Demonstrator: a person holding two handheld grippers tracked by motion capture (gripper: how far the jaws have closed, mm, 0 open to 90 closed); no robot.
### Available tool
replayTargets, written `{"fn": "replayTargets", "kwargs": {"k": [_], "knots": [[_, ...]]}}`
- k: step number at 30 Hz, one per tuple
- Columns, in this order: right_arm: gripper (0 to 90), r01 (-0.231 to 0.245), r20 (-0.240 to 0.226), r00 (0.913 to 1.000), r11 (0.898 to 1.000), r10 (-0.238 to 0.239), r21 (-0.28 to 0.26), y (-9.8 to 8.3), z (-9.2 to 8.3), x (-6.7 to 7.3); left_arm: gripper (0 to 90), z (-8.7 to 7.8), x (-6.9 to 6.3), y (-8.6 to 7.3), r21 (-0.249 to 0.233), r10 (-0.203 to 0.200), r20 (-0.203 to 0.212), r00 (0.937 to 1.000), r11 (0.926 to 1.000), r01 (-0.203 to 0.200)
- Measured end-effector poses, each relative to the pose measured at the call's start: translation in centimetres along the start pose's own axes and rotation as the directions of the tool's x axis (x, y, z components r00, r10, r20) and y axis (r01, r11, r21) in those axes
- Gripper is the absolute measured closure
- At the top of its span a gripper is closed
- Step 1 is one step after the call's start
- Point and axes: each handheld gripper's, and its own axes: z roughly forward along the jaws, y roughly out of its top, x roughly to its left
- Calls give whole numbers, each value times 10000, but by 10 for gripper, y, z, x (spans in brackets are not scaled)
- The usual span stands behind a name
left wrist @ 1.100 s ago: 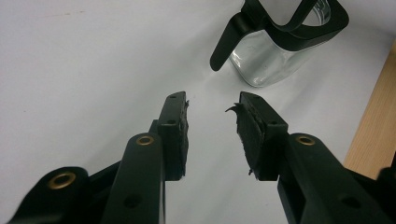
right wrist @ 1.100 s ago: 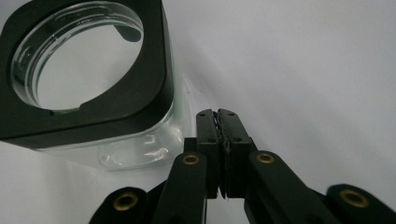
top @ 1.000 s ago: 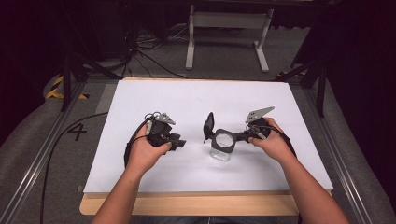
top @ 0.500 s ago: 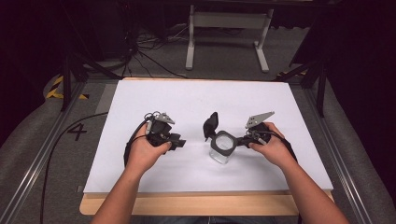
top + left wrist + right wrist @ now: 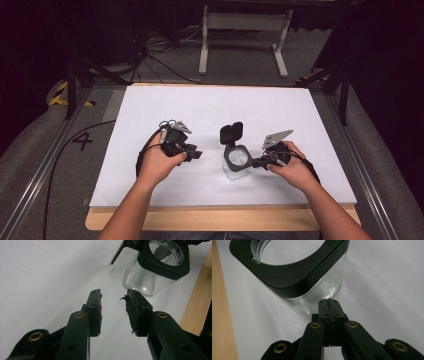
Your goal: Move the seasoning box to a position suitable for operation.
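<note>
Left gripper (image 5: 113,308) spread, right gripper (image 5: 329,305) pressed together beside jar (image 5: 237,162) near table edge (image 5: 220,220).

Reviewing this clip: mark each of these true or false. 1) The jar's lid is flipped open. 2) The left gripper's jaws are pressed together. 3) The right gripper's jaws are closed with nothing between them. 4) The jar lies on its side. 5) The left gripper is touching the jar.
1) The glass jar has its black lid flipped open: true.
2) The left gripper has its jaws pressed together: false, they stand apart with a gap between them.
3) The right gripper is closed on nothing: true, its jaws meet just short of the jar.
4) The jar lies on its side: false, it stands upright on the white sheet.
5) The left gripper touches the jar: false, it is apart from it.
</note>
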Motion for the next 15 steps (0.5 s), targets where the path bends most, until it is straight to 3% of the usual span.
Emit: {"fn": "replayTargets", "kwargs": {"k": [15], "knots": [[898, 280, -192, 9994, 9987, -272, 429, 1, 10, 20, 655, 3, -4, 3, 368, 216, 269, 9994, 9991, -226]]}}
